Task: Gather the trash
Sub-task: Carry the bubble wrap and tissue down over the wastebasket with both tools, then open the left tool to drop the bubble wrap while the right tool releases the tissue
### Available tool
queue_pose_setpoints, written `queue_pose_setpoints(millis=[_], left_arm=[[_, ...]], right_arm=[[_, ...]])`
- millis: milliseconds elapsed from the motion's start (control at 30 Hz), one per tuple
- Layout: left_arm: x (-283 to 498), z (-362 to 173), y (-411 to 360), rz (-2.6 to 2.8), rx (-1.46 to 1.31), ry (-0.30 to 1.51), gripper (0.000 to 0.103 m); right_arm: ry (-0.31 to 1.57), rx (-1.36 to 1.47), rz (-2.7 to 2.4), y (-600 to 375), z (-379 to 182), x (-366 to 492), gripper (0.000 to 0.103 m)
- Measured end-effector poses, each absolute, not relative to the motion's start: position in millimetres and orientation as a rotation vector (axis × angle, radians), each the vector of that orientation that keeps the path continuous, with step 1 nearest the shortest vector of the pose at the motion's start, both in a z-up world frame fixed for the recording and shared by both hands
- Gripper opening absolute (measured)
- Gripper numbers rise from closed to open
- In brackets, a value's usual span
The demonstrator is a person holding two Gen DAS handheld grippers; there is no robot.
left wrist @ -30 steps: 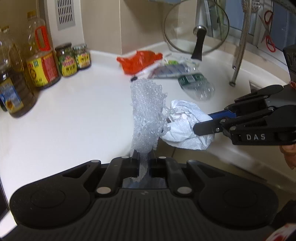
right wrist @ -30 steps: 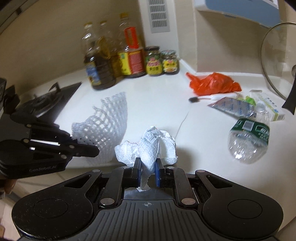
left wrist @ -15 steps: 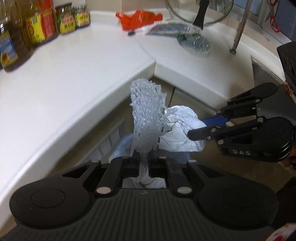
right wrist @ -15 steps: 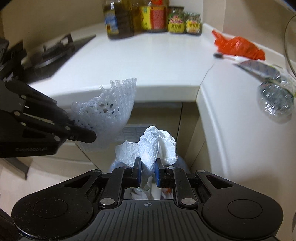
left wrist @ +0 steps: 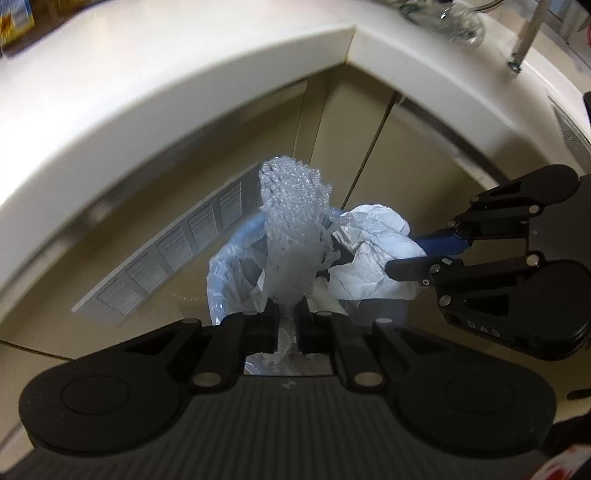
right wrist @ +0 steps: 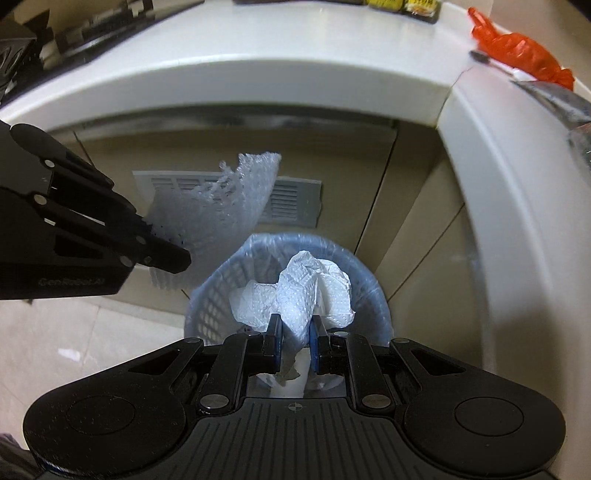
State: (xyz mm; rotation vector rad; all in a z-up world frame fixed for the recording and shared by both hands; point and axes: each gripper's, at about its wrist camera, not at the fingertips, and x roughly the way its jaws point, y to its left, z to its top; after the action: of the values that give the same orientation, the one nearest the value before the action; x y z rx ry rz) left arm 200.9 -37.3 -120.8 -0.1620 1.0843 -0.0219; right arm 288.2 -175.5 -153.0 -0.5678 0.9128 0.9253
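My left gripper (left wrist: pixel 287 317) is shut on a white foam net sleeve (left wrist: pixel 293 236) that stands up from the jaws. It also shows in the right wrist view (right wrist: pixel 218 218), at the left beside the bin. My right gripper (right wrist: pixel 294 343) is shut on a crumpled white paper towel (right wrist: pixel 299 291) and holds it over the blue trash basket (right wrist: pixel 216 291), which has a clear liner bag. In the left wrist view the paper towel (left wrist: pixel 373 254) and the basket (left wrist: pixel 229 273) lie just beyond the foam net.
The white countertop edge (right wrist: pixel 258 77) curves above the bin. A red plastic bag (right wrist: pixel 517 55) and a foil packet (right wrist: pixel 554 99) lie on the counter at right. A crushed clear bottle (left wrist: pixel 450 18) lies on top. Beige cabinet doors with a vent grille (right wrist: pixel 291 199) stand behind the basket.
Both grippers have dropped from above the counter to below its edge, carrying the foam net and the paper towel. The blue basket has come into full view under them.
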Motion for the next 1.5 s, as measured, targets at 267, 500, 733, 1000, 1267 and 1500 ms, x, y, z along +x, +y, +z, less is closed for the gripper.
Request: queue_pose_setpoints(millis=[267,500,733,1000,1267,1500], left_arm=[[217.3,-161.9,-32.4,0.003,-0.241,1.136,0.007],[223.6,-178.5,-33.3,0.007,-0.25,1.162,0.007],[228.5,-185.9,-36.3,-0.002,-0.252,1.171,0.007],[234.5,-193.5,-37.6,-0.014,-0.242,1.17,0.009],[232.9,-193.7,-33.6,-0.009,-0.258,1.17,0.038],[220.6,-185.9,-30.0,0.012,-0.269,1.156,0.038]], right_arm=[[0.946,-0.584,0.904,-172.7,-181.2,301.0,0.015],[0.946,-0.61,0.905,-169.5,-192.2,302.2,0.015],[0.961,-0.616,0.894,-167.8,-202.2,305.7,0.015],[0.969,-0.613,0.886,-164.2,-207.7,309.5,0.015],[0.98,-0.61,0.881,-163.1,-211.6,312.4,0.015],[0.975,-0.616,0.885,-161.8,-212.9,314.2,0.015]])
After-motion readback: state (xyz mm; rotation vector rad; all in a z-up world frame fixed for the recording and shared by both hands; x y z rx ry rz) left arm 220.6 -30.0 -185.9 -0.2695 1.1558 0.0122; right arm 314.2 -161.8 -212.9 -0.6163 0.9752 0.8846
